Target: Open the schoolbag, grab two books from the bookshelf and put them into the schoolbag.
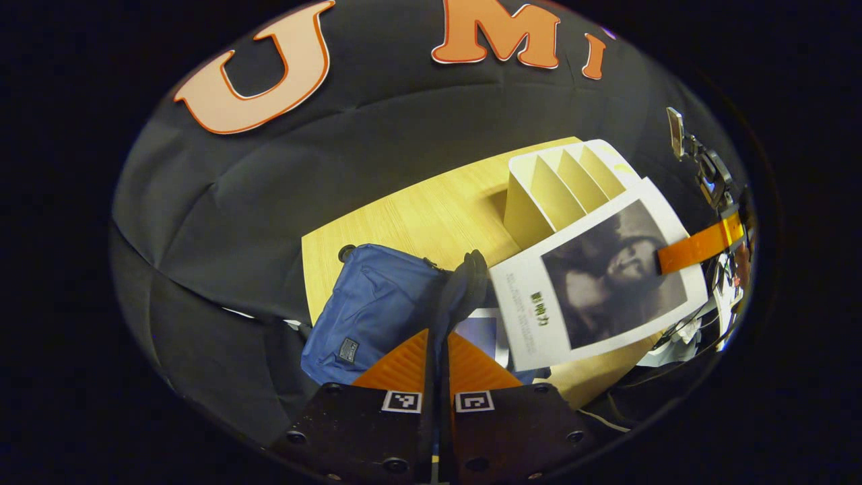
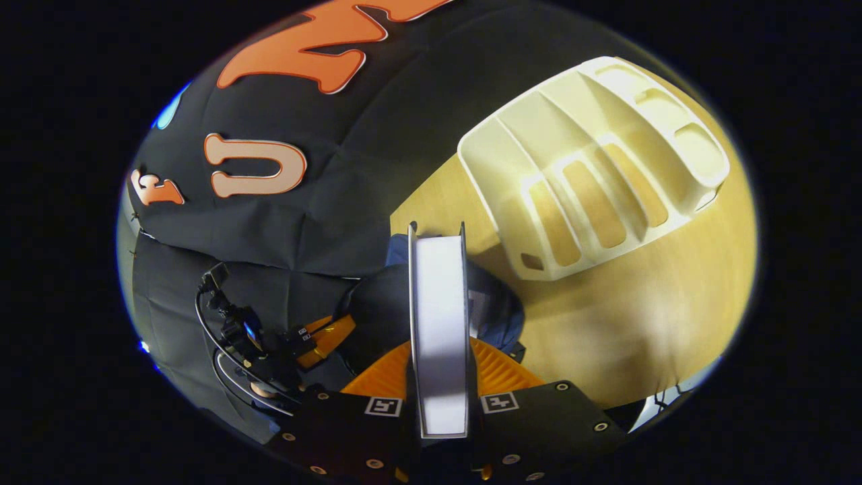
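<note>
The left tool (image 1: 438, 350) was closed on a dark flap of the schoolbag (image 1: 377, 303), fingers pinched tight together with the fabric running up between them. My read: it held the flap up and back so the mouth stayed open for loading. The blue schoolbag sat on the bench (image 1: 431, 215), near its front-left corner, just beside the bookshelf (image 1: 559, 182).

The right tool (image 2: 438, 377) was gripping a book (image 2: 439, 323) edge-on, both fingers pressing on the covers, page block facing the camera. Held upright like that so it could slide into the narrow opening, I'd guess. In the left gripper view the same book (image 1: 599, 276) showed cover-on, white with a dark photo, hanging over the schoolbag's mouth with its lower edge at or near the opening; a finger (image 1: 697, 246) of the right tool lay across the cover's far edge.

Inside the schoolbag a pale blue-and-white flat thing (image 1: 481, 333) showed below the held book, possibly a first book already in, but too covered to be sure.

The bookshelf (image 2: 592, 168) was a cream slotted rack on the bench; its slots looked empty in both views, which fits with the books being out already. In the right gripper view the left tool (image 2: 323, 340) and its cables (image 2: 232, 330) showed low left, beside the dark flap.

Judgement: insertion step of what's likely the second book, task near its end. Next move needs a straight lowering, with the flap kept clear.
</note>
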Tool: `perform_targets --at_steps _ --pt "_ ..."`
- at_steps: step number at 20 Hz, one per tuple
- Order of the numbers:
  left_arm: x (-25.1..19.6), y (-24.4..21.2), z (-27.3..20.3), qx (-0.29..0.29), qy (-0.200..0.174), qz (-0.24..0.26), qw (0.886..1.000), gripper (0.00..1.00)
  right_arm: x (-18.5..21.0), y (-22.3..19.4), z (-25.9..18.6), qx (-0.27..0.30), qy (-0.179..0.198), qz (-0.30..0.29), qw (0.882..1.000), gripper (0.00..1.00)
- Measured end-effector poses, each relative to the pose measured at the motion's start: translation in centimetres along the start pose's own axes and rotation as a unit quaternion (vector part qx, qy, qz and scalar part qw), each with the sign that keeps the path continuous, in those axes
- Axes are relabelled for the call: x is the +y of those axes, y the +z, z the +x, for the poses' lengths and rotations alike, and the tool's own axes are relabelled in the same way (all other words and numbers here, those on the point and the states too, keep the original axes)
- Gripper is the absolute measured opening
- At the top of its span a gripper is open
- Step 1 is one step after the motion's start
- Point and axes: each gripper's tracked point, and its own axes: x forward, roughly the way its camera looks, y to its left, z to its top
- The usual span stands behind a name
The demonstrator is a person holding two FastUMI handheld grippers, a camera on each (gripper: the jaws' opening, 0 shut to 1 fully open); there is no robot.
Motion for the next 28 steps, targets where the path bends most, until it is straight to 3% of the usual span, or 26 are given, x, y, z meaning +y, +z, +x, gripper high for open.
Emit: perform_targets --at_steps 6,12,22,23,24,25,26,28 --pt "-0.9 -0.3 -0.9 -0.017 -0.008 -0.004 1.0 0.04 1.4 -1.8 6.6 0.009 -0.01 0.018 1.0 0.28" --pt "-1.7 -0.4 -1.4 -0.026 -0.017 0.004 1.0 0.04 1.9 -3.4 13.4 -0.003 0.006 0.055 0.998 0.27" --pt "-2.8 -0.2 -2.1 -0.04 -0.031 0.018 0.999 0.04 4.4 -4.7 20.0 -0.025 0.039 0.083 0.995 0.27" --pt "-2.7 -0.1 -2.0 -0.042 -0.035 0.01 0.998 0.04 4.5 -4.9 20.6 -0.029 0.039 0.077 0.996 0.15" --pt "-2.9 0.1 -2.3 -0.043 -0.035 0.011 0.998 0.04 4.6 -5.3 21.0 -0.028 0.041 0.07 0.996 0.39" --pt "-2.7 0.0 -2.3 -0.043 -0.034 0.013 0.998 0.04 4.8 -5.7 21.5 -0.025 0.041 0.069 0.996 0.39" --pt "-2.7 0.1 -2.1 -0.043 -0.035 0.013 0.998 0.04 5.0 -6.0 21.9 -0.018 0.041 0.07 0.997 0.28" --pt "-2.5 -0.1 -2.2 -0.046 -0.034 0.008 0.998 0.04 5.0 -6.3 22.3 -0.005 0.031 0.07 0.997 0.3"
